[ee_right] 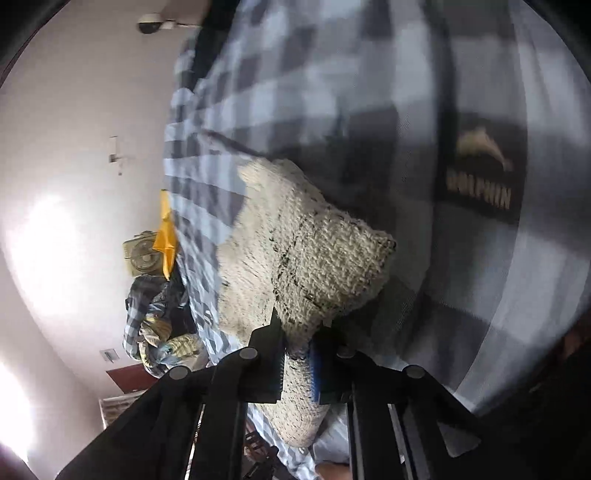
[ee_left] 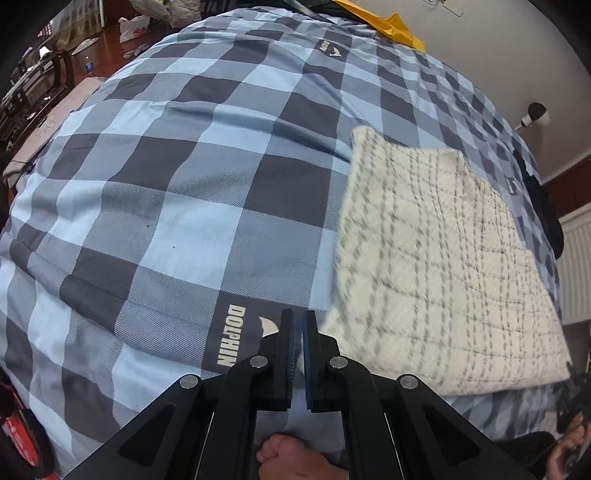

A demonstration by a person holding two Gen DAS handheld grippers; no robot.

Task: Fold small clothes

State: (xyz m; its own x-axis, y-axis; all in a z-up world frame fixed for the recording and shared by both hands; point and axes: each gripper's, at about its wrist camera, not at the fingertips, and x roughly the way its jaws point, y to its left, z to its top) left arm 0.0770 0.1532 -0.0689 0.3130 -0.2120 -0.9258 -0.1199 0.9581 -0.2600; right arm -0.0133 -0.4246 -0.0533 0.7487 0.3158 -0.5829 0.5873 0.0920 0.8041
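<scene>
A cream knitted garment (ee_left: 436, 254) with a thin dark grid pattern lies folded on the blue checked bedspread (ee_left: 192, 177), at the right of the left wrist view. My left gripper (ee_left: 298, 317) is shut and empty, just left of the garment's near edge, above the bedspread. My right gripper (ee_right: 298, 332) is shut on a bunched corner of the cream garment (ee_right: 325, 258) and holds it lifted off the bedspread (ee_right: 369, 92). The right wrist view is tilted and blurred.
A yellow item (ee_left: 391, 26) lies at the bed's far edge by the wall. A pile of clothes (ee_right: 159, 325) sits beyond the bed. A camera (ee_left: 535, 114) is mounted on the wall. A floor with bags (ee_left: 133, 27) lies to the far left.
</scene>
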